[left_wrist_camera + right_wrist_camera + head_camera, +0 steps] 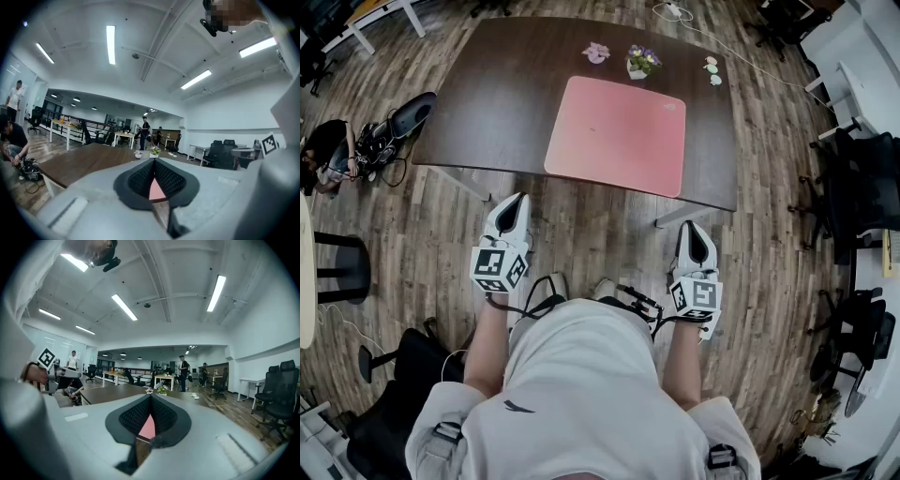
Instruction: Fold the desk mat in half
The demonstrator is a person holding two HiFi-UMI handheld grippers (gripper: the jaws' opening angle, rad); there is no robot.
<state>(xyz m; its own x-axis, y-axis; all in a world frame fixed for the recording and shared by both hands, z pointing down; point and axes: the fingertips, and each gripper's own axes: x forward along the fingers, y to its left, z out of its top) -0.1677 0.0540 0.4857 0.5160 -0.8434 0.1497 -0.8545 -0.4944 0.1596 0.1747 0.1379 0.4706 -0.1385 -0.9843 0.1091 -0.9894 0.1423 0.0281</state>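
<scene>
A pink desk mat (pixel 617 134) lies flat and unfolded on the dark brown table (pixel 497 103), toward its near right part. Both grippers hang in front of the table's near edge, at the person's waist and apart from the mat. My left gripper (pixel 517 200) is shut with nothing in it, and its tips point at the table edge left of the mat. My right gripper (pixel 689 227) is shut and empty too, below the mat's near right corner. A sliver of the mat (pixel 156 190) shows between the left pads, and a sliver of the mat (pixel 148 426) between the right pads.
A small flower pot (pixel 642 62), a pink trinket (pixel 597 52) and two little items (pixel 712 67) sit at the table's far edge. A person (pixel 326 150) crouches by bags and cables on the floor at left. Black office chairs (pixel 862 178) stand at right.
</scene>
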